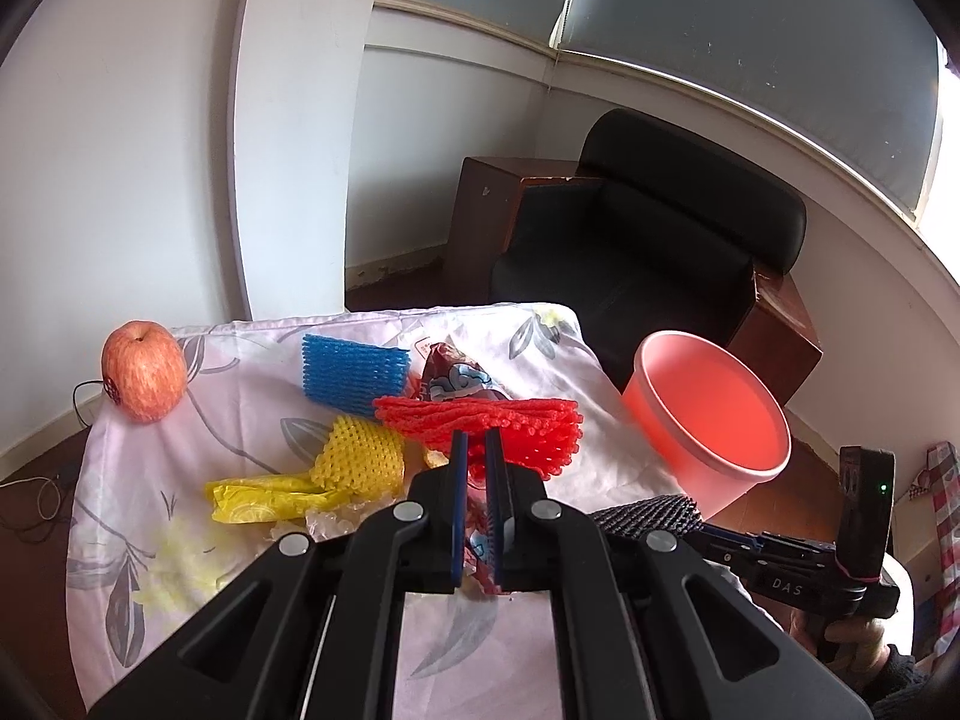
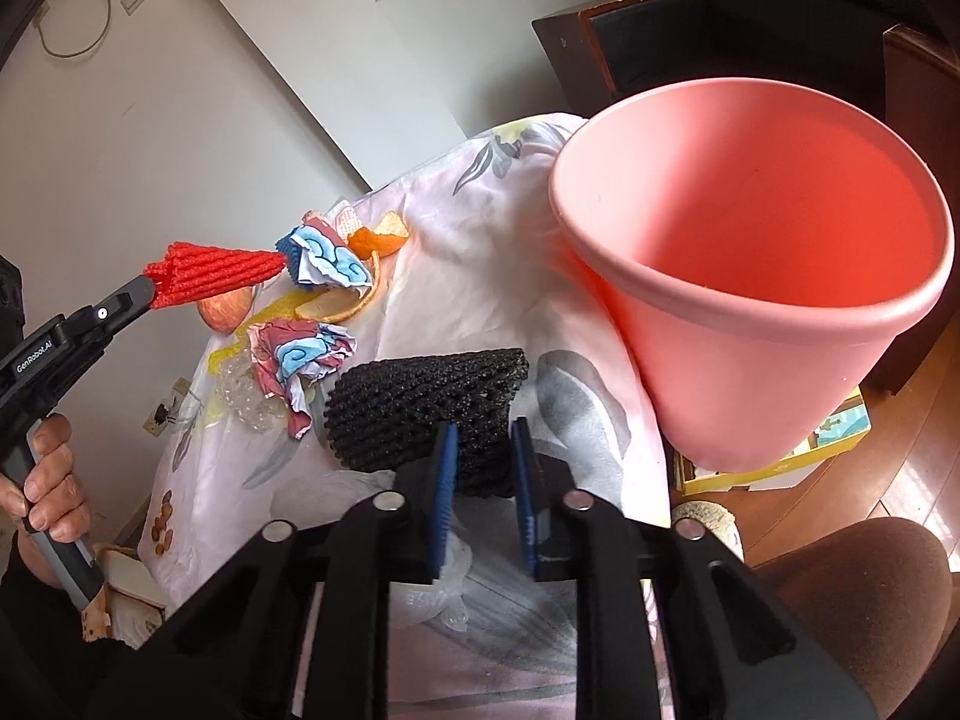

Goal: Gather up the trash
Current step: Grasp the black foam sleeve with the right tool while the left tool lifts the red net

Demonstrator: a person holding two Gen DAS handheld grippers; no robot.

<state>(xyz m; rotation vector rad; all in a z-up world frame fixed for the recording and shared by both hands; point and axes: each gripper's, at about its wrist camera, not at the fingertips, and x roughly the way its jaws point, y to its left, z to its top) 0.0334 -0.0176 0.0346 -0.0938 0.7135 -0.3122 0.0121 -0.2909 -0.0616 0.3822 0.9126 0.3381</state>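
The left gripper point(image 1: 474, 450) is squeezing tight on the red foam net point(image 2: 213, 273) and holding it up in the air above the mess. The right gripper point(image 2: 483, 450) is pinching the near end of the black foam net point(image 2: 426, 402), which is lying on the worktop point(image 2: 480, 276) just beside the pink bucket point(image 2: 750, 276). The bucket is sitting at the corner of the worktop, with part of it hanging past the edge, and I cannot see anything inside it. That is my worry: if a gripper is bumping the bucket while dropping a net in, the bucket may be tipping off onto the floor. The nets are soft and squishy too, so one may be slipping out on the way, or the red one may be dragging a crumpled wrapper point(image 2: 306, 369) along. More trash is waiting: a blue foam net point(image 1: 354, 378), a yellow foam net point(image 1: 360, 456), a yellow bag point(image 1: 264, 498) and some orange peel point(image 2: 384, 240). An apple point(image 1: 143, 372) is sitting at the far corner, and I think it is not trash. A thin white cloth with grey leaves is covering the worktop and it is looking slippery. Behind it a black armchair point(image 1: 654, 228) is standing by a pale wall under a big window.
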